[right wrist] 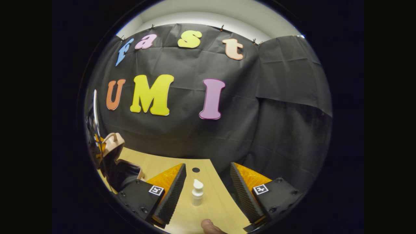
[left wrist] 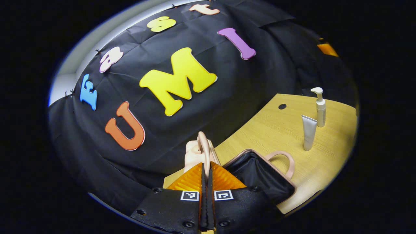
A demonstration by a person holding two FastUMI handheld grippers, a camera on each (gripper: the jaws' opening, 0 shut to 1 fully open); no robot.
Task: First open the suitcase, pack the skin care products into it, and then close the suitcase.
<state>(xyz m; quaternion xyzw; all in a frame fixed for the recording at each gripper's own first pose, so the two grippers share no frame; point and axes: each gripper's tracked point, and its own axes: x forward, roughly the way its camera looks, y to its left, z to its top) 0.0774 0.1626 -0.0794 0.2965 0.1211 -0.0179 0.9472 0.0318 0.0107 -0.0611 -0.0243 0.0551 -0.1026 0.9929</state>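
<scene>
A pale pink suitcase lies open on the wooden table, and its black lining [left wrist: 260,175] shows. Its raised lid [left wrist: 193,154] stands upright, with my left gripper [left wrist: 206,166] shut on the lid's handle edge. Farther right on the table stand a white tube [left wrist: 308,131] and a white pump bottle [left wrist: 320,109], both upright. In the right gripper view the pump bottle [right wrist: 197,192] stands ahead between the fingers of my open right gripper [right wrist: 208,167], untouched. The lifted lid [right wrist: 113,146] and the black lining [right wrist: 125,172] are at the far left there.
The table [left wrist: 269,130] has a small round hole [left wrist: 282,106] near its back edge, also seen as the hole [right wrist: 196,169] beyond the bottle. The black cloth wall rises right behind the table. A fingertip [right wrist: 211,227] shows at the bottom edge.
</scene>
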